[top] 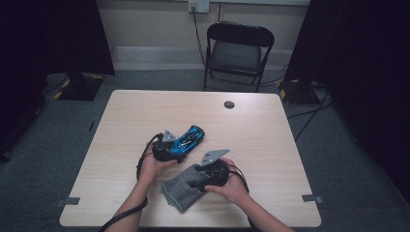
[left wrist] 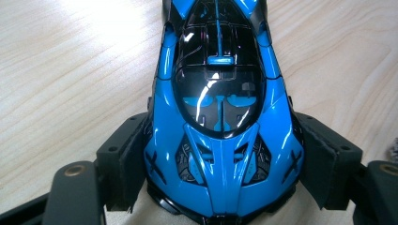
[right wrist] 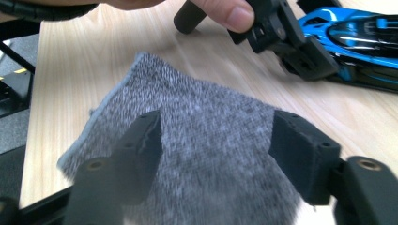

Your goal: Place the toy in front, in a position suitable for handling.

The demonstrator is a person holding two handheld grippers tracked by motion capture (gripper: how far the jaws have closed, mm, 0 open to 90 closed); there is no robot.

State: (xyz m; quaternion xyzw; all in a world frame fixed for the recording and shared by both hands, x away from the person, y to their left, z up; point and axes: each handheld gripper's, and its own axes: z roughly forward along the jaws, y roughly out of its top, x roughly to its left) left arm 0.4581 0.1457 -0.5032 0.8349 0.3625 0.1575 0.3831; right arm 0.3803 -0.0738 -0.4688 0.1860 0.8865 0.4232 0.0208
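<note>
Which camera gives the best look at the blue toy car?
The left gripper view: the blue toy car is close up between the jaws, its body detail sharp. The high view shows it small on the table; the right gripper view catches part of one side.

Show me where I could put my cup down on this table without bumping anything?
The far half of the table, from the blue toy car back to the edge by the chair, is bare except a small dark round cap. The right side past the grey cloth is free too. The near middle is crowded.
</note>
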